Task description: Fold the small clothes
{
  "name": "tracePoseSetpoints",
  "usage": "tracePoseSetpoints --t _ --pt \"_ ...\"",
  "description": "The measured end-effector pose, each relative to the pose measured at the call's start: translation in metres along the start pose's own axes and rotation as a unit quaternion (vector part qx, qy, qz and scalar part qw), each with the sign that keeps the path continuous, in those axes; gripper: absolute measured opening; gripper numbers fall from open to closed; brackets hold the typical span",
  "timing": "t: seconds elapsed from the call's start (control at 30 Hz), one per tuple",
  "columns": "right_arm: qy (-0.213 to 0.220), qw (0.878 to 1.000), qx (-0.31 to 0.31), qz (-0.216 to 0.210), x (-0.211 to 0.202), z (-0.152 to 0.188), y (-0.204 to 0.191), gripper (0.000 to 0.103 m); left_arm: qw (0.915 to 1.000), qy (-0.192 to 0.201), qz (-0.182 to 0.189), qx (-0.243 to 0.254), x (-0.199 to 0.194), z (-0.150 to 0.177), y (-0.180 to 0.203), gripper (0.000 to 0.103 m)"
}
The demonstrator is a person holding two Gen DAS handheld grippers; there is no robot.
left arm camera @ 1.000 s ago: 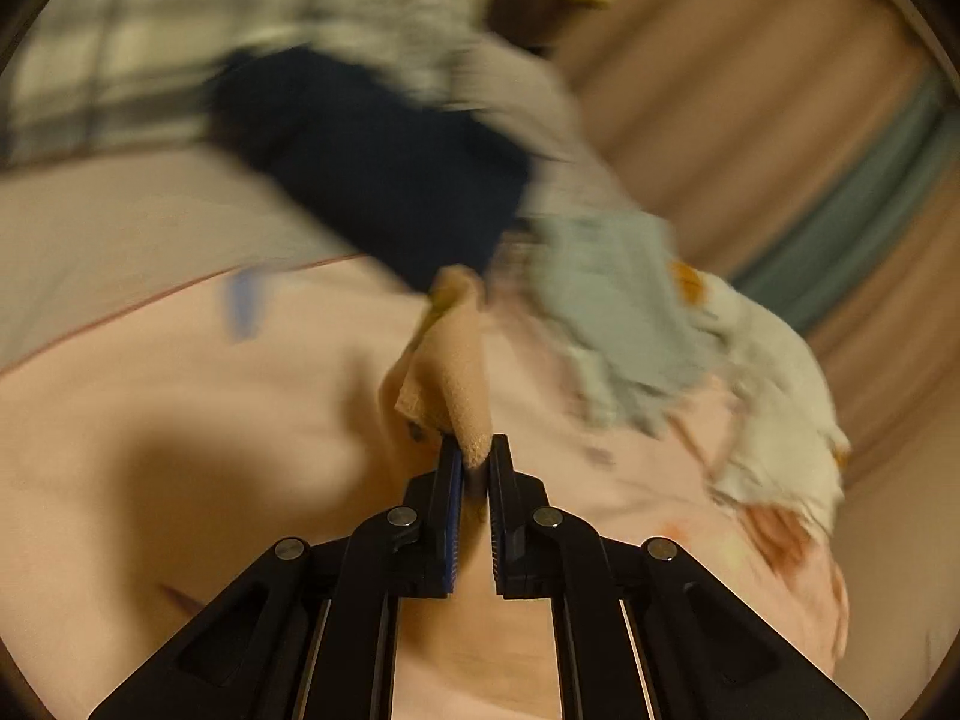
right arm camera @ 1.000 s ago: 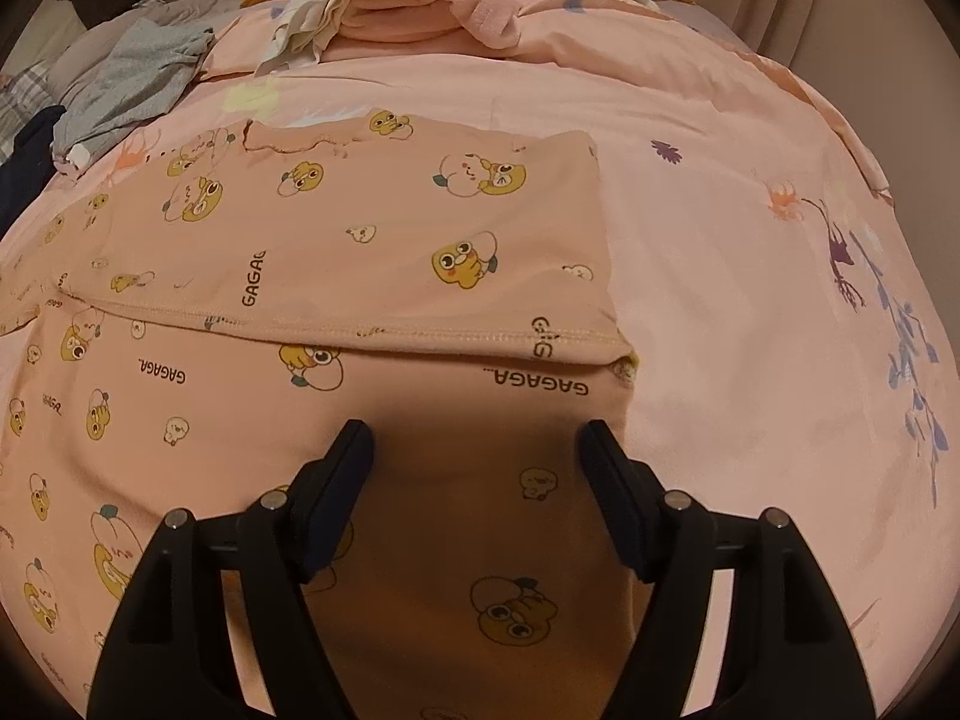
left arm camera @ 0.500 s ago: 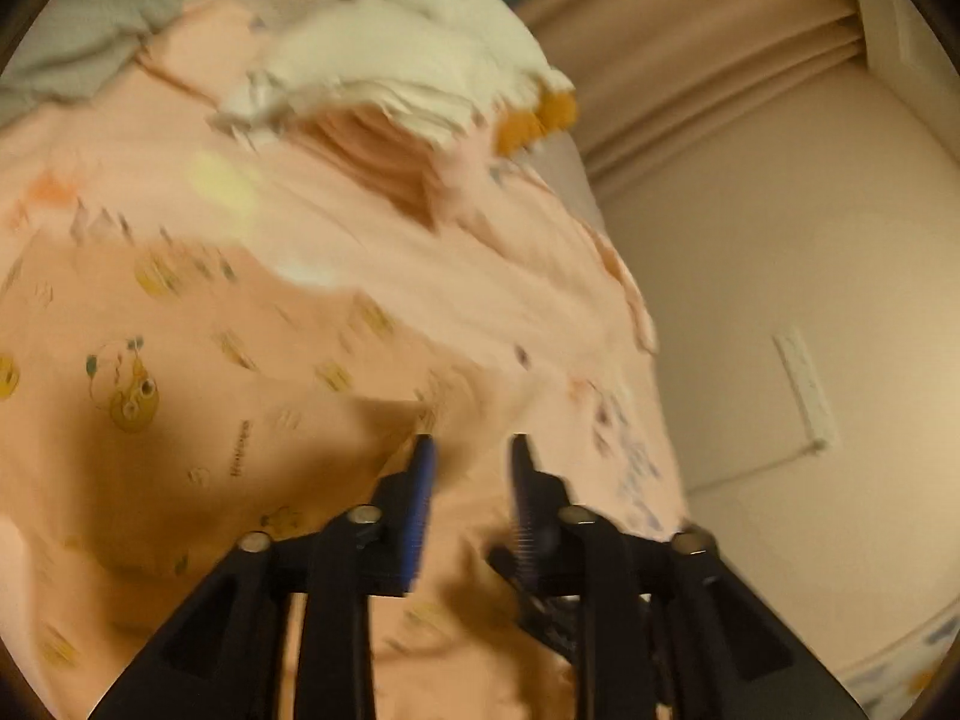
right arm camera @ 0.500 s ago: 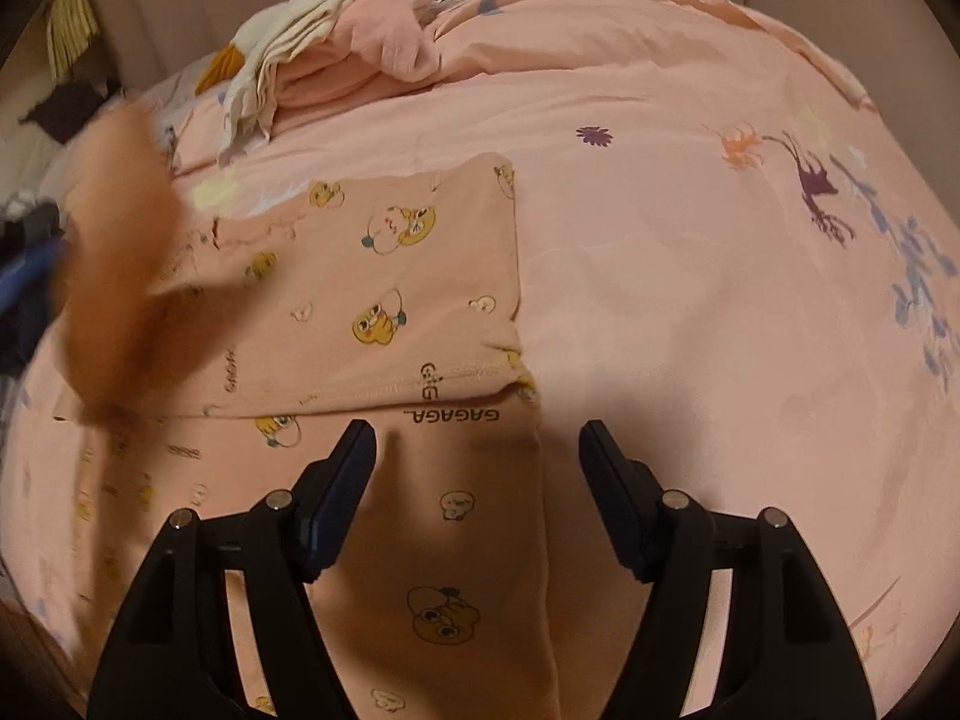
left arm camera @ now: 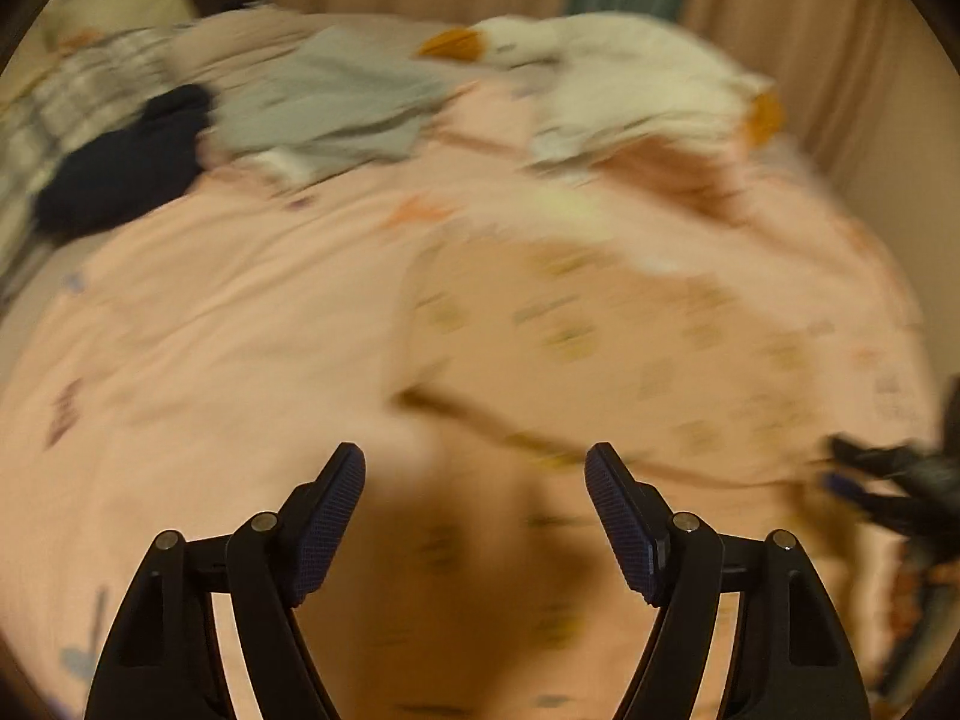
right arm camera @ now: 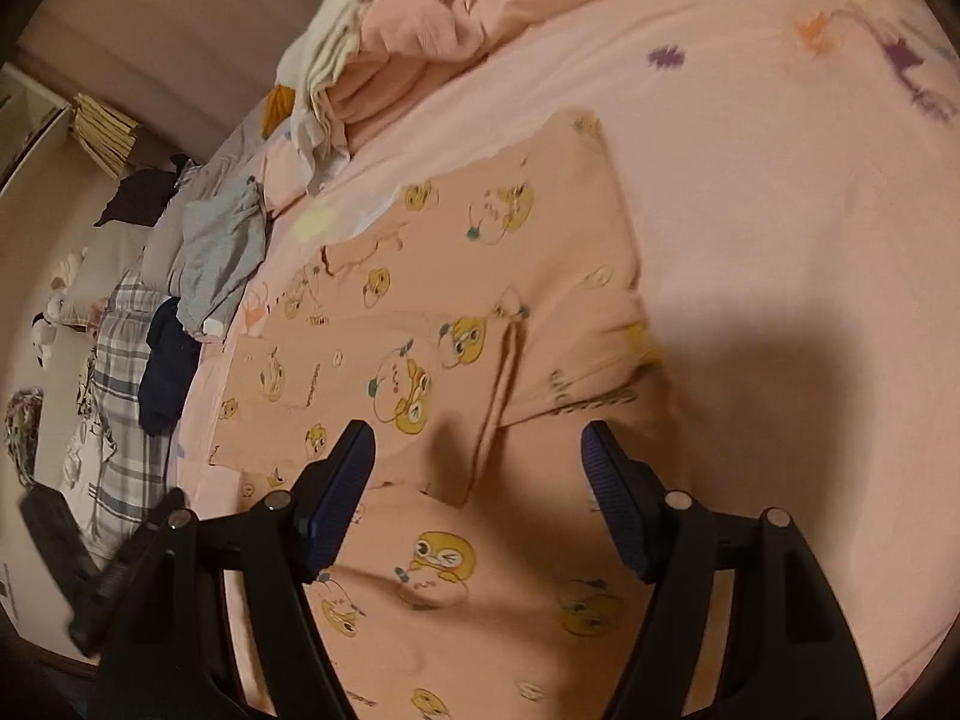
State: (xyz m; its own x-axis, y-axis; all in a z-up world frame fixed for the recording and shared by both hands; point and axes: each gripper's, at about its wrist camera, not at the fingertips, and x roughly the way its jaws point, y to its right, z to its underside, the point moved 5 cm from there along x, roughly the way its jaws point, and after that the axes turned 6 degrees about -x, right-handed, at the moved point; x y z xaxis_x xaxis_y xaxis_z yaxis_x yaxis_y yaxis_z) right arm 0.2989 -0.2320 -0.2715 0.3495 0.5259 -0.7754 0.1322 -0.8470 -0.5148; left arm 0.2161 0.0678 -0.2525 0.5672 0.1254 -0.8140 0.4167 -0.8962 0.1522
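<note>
Where the right gripper [right arm camera: 477,456] hangs with its jaws wide apart and nothing between them, a peach garment [right arm camera: 456,324] printed with yellow cartoon ducks lies flat on the pink bedspread [right arm camera: 780,192], one flap folded over its middle. The left gripper [left arm camera: 474,480], whose jaws have just been opening and grip nothing, hovers over the same garment's near edge, blurred in its view. Farther back lie a grey garment [right arm camera: 219,252], a navy one [right arm camera: 168,372] and a heap of cream and pink clothes [right arm camera: 384,48]
</note>
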Motion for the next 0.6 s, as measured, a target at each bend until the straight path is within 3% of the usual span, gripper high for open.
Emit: tracePoseSetpoints --t 0.1,0.17,0.23,0.3,0.37,0.4,0.43,0.6 --pt "-0.009 0.999 0.031 -0.005 0.016 0.002 0.000 0.071 0.9994 -0.028 -0.018 -0.006 0.017 0.005 -0.018 0.075" --pt "-0.003 0.999 0.038 -0.030 0.013 0.002 -0.006 0.058 0.9983 -0.052 -0.003 -0.026 0.025 0.006 -0.024 0.075" --pt "-0.002 0.997 0.042 -0.067 0.012 0.002 -0.010 0.052 0.9967 -0.059 0.007 -0.056 0.031 0.006 -0.029 0.075" --pt "-0.013 0.996 0.050 -0.071 0.020 0.003 -0.012 0.049 0.9958 -0.068 -0.016 -0.058 0.038 0.011 -0.034 0.075" --pt "-0.030 0.995 0.061 -0.070 0.032 0.008 -0.010 0.034 0.9959 -0.078 -0.037 -0.026 0.043 0.016 -0.036 0.075" --pt "-0.031 0.996 0.062 -0.062 0.034 0.008 -0.009 0.015 0.9964 -0.074 -0.038 -0.019 0.042 0.017 -0.038 0.075" --pt "-0.018 0.997 0.060 -0.042 0.033 0.006 -0.008 0.009 0.9970 -0.063 -0.043 -0.013 0.041 0.015 -0.039 0.075" --pt "0.022 0.999 -0.019 -0.041 0.005 -0.012 -0.038 0.007 0.9973 -0.036 -0.062 -0.018 0.048 0.009 -0.043 0.078"
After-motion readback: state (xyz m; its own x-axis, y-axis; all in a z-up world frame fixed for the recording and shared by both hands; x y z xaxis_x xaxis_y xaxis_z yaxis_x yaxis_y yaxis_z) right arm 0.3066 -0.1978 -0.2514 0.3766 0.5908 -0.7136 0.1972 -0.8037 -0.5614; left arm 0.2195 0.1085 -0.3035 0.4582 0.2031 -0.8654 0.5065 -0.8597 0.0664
